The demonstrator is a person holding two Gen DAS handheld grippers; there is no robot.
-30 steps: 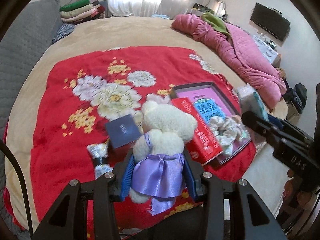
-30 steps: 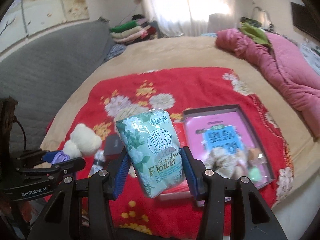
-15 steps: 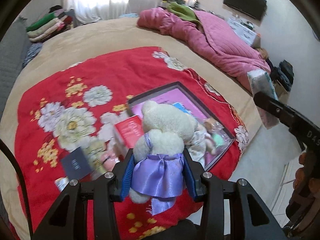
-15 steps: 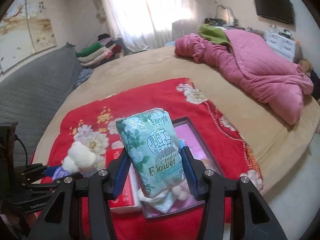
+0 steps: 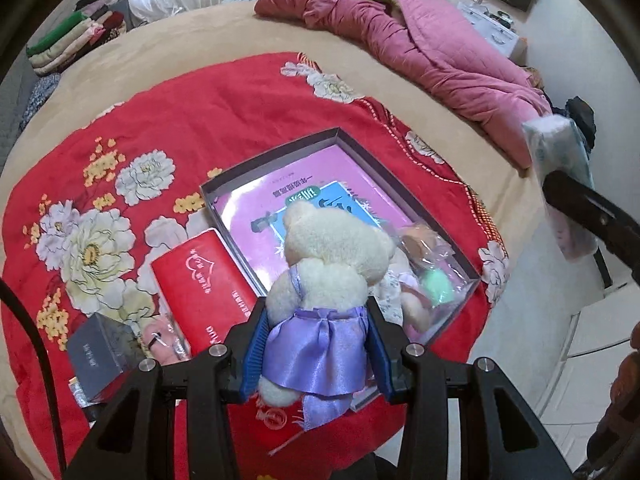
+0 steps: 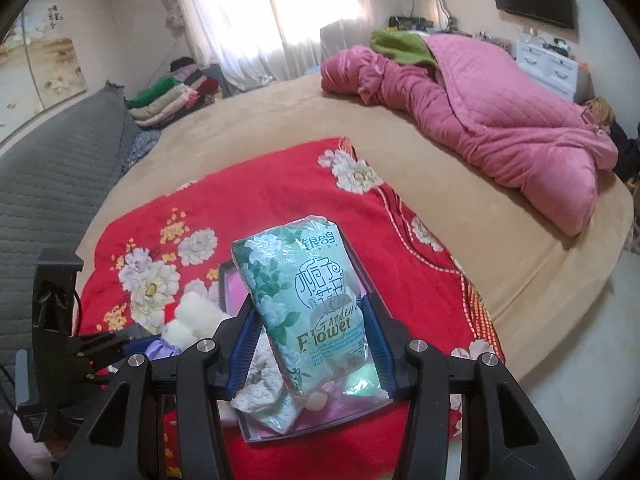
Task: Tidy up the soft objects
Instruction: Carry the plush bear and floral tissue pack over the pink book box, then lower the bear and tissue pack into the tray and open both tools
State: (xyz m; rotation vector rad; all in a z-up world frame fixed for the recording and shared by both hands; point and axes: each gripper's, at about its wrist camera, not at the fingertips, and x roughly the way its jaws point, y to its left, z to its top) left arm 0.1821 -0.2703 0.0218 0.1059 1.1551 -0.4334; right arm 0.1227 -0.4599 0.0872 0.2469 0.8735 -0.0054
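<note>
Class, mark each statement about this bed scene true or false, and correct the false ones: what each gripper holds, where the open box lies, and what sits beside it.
1. The left gripper is shut on the teddy bear. True.
2. The teddy bear wears a green skirt. False: its satin skirt is purple.
3. The right gripper holds the tissue pack. True.
4. The open box lies on the pink quilt. False: it lies on the red floral blanket.
5. The red booklet lies inside the open box. False: it lies beside the box, on the blanket.
</note>
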